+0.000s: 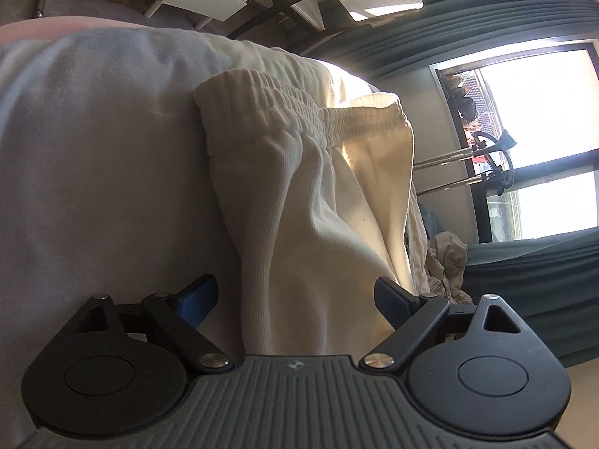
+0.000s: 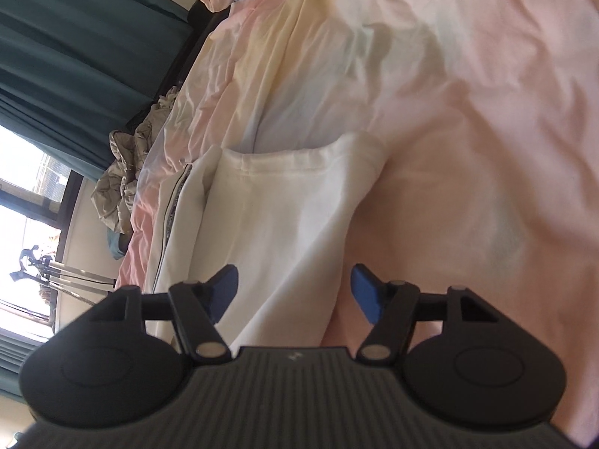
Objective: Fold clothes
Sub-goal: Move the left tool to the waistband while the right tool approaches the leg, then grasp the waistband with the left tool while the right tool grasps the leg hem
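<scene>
left tongs [image 1: 295,299] spread wide over cream trousers [image 1: 299,194], right tongs [image 2: 295,292] likewise

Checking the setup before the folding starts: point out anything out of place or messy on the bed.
The cream trousers are bunched, with the waistband puckered and askew. A crumpled grey cloth lies heaped at the edge of the pastel sheet. Both tools, left and right, are open around cloth.
</scene>
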### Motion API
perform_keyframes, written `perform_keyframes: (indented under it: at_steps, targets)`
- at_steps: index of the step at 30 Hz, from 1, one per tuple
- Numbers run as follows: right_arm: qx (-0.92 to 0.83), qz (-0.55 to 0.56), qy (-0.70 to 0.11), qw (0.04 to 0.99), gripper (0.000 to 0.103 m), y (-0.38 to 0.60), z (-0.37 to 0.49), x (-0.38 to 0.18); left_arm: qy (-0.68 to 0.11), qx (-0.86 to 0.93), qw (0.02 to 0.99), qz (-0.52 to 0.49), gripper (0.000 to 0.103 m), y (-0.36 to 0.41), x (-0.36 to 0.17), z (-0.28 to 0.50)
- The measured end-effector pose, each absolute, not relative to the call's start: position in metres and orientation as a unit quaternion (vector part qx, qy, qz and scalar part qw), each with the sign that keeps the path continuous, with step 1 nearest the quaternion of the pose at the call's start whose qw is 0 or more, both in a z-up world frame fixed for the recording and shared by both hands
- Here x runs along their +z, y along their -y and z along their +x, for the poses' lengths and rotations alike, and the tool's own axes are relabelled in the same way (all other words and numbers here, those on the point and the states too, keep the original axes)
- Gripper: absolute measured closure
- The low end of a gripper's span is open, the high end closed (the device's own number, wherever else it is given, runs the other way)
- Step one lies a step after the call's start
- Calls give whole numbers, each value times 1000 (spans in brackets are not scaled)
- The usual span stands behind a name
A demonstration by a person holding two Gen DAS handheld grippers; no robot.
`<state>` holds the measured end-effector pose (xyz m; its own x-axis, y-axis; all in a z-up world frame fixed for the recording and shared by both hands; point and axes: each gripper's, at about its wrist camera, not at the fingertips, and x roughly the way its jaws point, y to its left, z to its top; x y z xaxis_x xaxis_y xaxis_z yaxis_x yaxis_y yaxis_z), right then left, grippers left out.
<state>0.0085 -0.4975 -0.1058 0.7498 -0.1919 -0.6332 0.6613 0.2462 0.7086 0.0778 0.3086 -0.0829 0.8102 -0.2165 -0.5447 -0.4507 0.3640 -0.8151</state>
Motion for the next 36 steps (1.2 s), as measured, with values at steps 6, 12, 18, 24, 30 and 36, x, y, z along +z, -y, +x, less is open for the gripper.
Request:
perform_keyframes:
  at_steps: [6,12,18,24,30,36]
  targets:
    - [-286,538,-223,760,48,501,21,-115,-314,54,766,-559,35,-305,-98,99]
    - [-300,554,-220,745,74,509,26,-129,-310,62,763,-564,64,-304,-107,100]
    - [-307,571,-230,726,61,510,9,-130,-308,64,768,-559,65,-303,-102,91]
    - [-292,562,-243,735,51,508,22,-133,-315,65,765,-558,65,-303,-105,91]
    - [-284,549,-199,760,98,507,20,-116,-298,58,777,-552,95,-301,-101,92]
    - [-249,549,-114,790,100,505,5,-79,-244,1,788,-565,97,-304,-55,74]
